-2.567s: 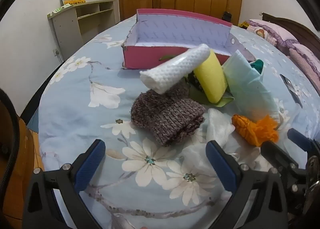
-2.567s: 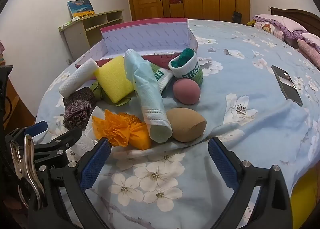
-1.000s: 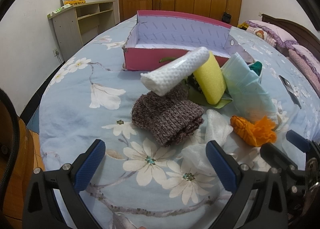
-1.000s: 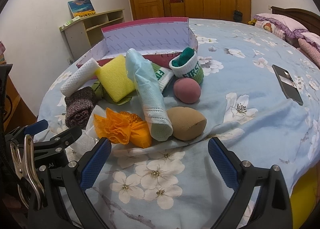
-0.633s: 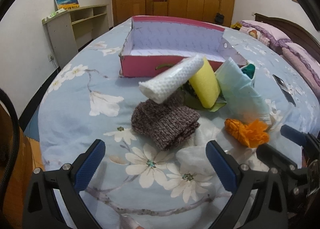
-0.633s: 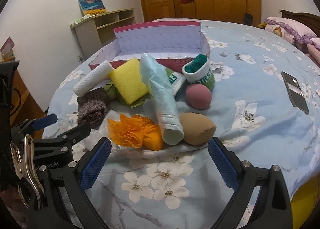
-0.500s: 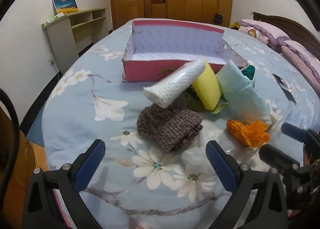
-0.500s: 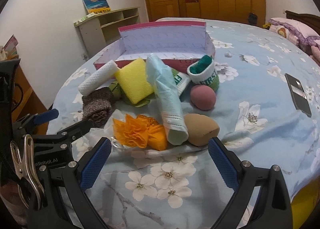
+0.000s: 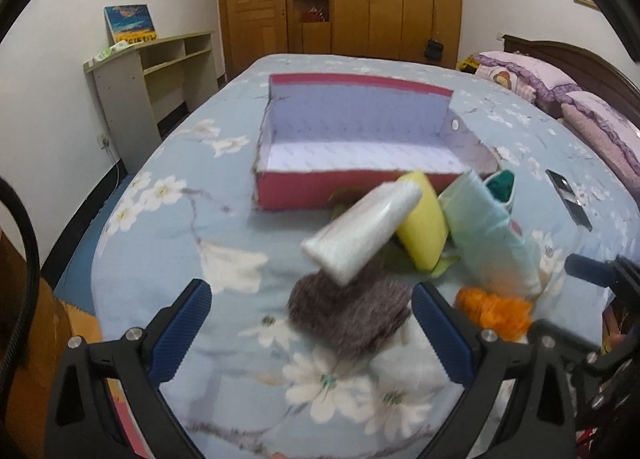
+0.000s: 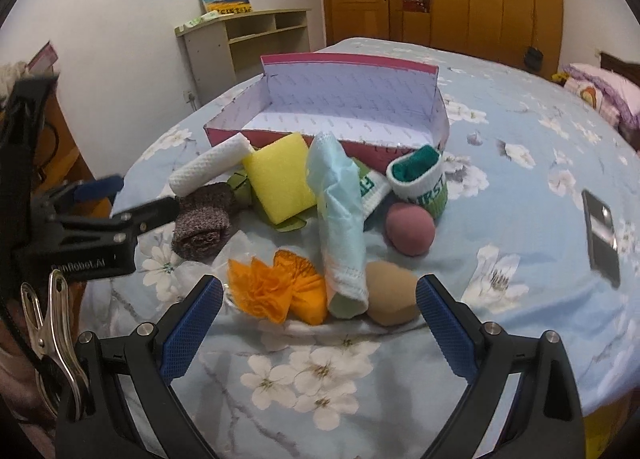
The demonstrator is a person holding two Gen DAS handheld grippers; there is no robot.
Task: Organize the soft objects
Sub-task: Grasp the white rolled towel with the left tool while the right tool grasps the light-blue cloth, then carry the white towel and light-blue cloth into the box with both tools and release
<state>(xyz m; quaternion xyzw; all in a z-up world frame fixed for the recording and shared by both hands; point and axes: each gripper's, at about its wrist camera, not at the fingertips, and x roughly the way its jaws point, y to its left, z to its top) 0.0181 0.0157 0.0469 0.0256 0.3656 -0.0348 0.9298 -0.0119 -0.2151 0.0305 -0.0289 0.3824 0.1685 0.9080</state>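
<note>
Fingers: left gripper spread wide, empty; right gripper same, over bedspread. Soft pile between grippers & pink box: white roll atop grey knit, yellow sponge, orange cloth, tan sponge. Phone w/ well apart, right.

Blurred grey knit roll, perhaps a sock.

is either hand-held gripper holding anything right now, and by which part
Nothing is held. The left hand-held gripper and right hand-held gripper are both open with nothing between their fingers; the soft things lie on the bed.
</note>
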